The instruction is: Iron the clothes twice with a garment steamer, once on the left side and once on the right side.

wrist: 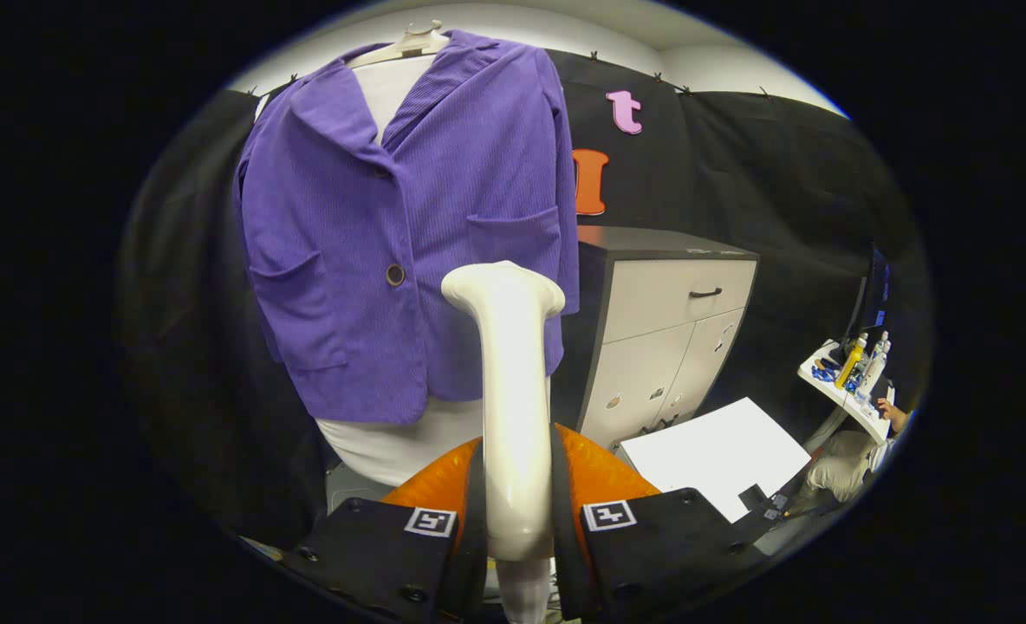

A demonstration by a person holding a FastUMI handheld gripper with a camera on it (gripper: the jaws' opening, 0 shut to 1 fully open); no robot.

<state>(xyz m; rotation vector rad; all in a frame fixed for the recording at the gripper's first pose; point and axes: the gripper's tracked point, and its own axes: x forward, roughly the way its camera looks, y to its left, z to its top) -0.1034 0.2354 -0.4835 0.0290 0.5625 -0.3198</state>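
Observation:
A purple corduroy jacket point(409, 234) hangs over a white shirt point(392, 446) on a pale hanger point(409, 43), against the black booth wall. My gripper point(517, 511) is shut on the white garment steamer point(509, 373), whose handle runs up from between the fingers. The steamer's flared head point(503, 290) stands upright in front of the jacket's lower right panel, just below the right pocket point(513, 234). I cannot tell whether the head touches the cloth. A dark button point(395, 275) sits left of the head.
A grey cabinet with white drawers point(669, 329) stands right of the jacket. A white table point(721, 455) lies lower right. Further right, a small shelf holds bottles point(855, 364), and a seated person's hand and knee point(860, 451) show there.

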